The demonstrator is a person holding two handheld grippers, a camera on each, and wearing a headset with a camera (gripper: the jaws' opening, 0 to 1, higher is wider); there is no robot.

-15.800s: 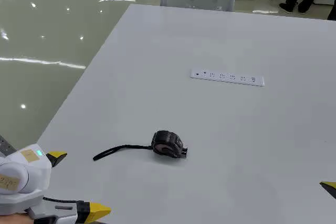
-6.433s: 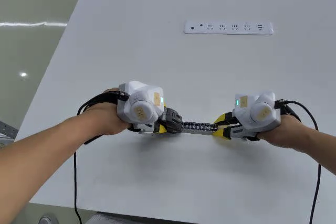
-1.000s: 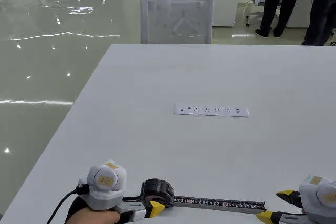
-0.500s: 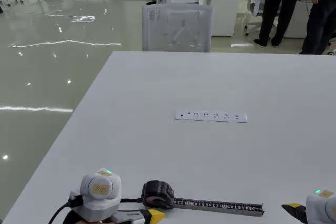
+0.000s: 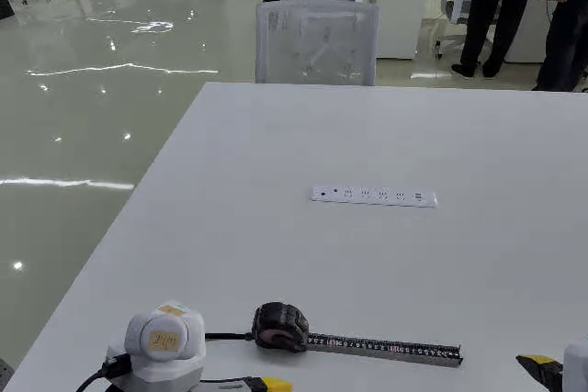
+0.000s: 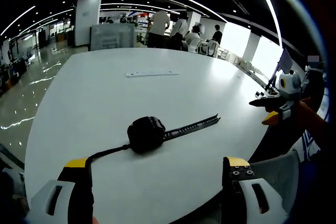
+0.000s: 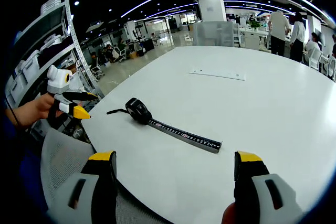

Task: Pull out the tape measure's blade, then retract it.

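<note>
Spanning nearly everything in front of the person, the white tabletop carried little. A mesh-backed chair stood at its far edge at 12 o'clock, and a white power strip lay toward the middle.

Both grippers hung by the near edge with jaws spread wide and nothing between them. The left gripper sat at about 8 o'clock from the tape measure. The right gripper sat at about 4 o'clock from the blade's far end. Each was apart from the tool.

The tape measure's black case rested close to the near edge, at about 7 o'clock from the power strip. Its blade ran out toward 3 o'clock, lying flat on the tabletop, while a thin black wrist strap trailed toward 9 o'clock.

By my reckoning the pull-out was done and the retraction was not. A gripper would need to take up the case for it.
</note>
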